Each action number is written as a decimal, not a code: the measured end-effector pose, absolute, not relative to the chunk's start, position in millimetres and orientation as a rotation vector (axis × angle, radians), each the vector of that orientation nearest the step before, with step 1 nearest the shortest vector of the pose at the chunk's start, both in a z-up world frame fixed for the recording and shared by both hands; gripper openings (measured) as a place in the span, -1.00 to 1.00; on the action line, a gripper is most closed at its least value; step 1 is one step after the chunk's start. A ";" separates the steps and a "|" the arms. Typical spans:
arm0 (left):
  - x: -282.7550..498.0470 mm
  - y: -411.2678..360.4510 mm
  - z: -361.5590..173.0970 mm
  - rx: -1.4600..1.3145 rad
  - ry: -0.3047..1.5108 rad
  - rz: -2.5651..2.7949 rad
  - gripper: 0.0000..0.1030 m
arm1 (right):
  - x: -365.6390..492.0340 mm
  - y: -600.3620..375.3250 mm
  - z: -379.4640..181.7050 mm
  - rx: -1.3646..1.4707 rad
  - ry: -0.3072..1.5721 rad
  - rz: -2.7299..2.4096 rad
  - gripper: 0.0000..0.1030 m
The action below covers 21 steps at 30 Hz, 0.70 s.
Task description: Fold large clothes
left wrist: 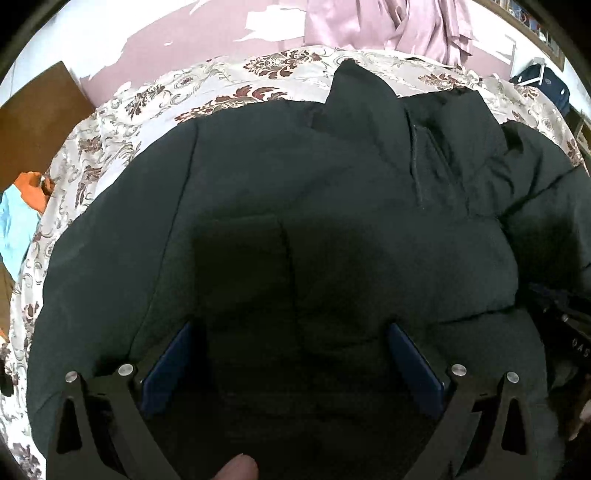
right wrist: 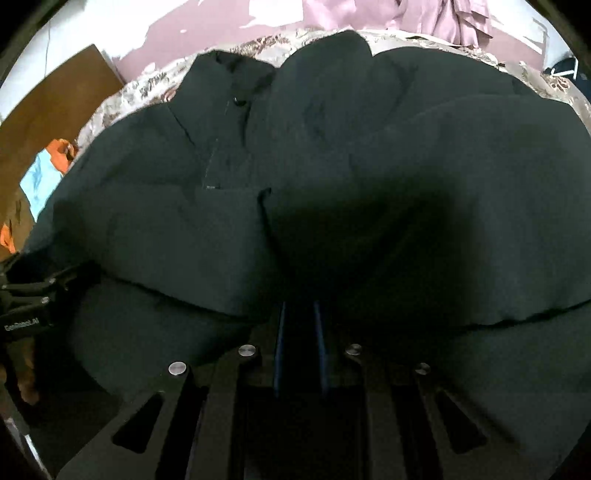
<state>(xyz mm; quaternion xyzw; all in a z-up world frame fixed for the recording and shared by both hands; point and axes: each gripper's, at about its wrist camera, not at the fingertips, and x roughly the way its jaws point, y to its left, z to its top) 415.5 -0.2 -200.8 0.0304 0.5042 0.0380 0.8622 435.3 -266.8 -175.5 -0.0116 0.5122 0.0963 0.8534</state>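
A large dark green padded jacket [left wrist: 295, 184] lies spread over the bed and fills both views; its collar and zip [right wrist: 221, 147] point to the far side. My left gripper [left wrist: 290, 326] is open wide, its blue pads [left wrist: 173, 369] far apart and set down on the jacket's near part, with fabric lying between them. My right gripper [right wrist: 300, 304] has its blue pads [right wrist: 280, 339] drawn close together on a bunched fold of the jacket [right wrist: 332, 258] at its near edge. The left gripper's body [right wrist: 26, 295] shows at the left edge of the right wrist view.
A floral bedspread [left wrist: 110, 140] lies under the jacket. Behind the bed hangs a pink curtain [left wrist: 388, 22]. A brown board [left wrist: 40, 118] leans at the left, with orange and light blue cloth [left wrist: 18, 206] below it. A dark blue bag [left wrist: 546, 85] sits far right.
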 end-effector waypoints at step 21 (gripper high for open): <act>268.3 135.0 -143.6 -0.178 0.919 0.094 1.00 | 358.7 -226.8 -114.7 0.037 0.997 0.413 0.29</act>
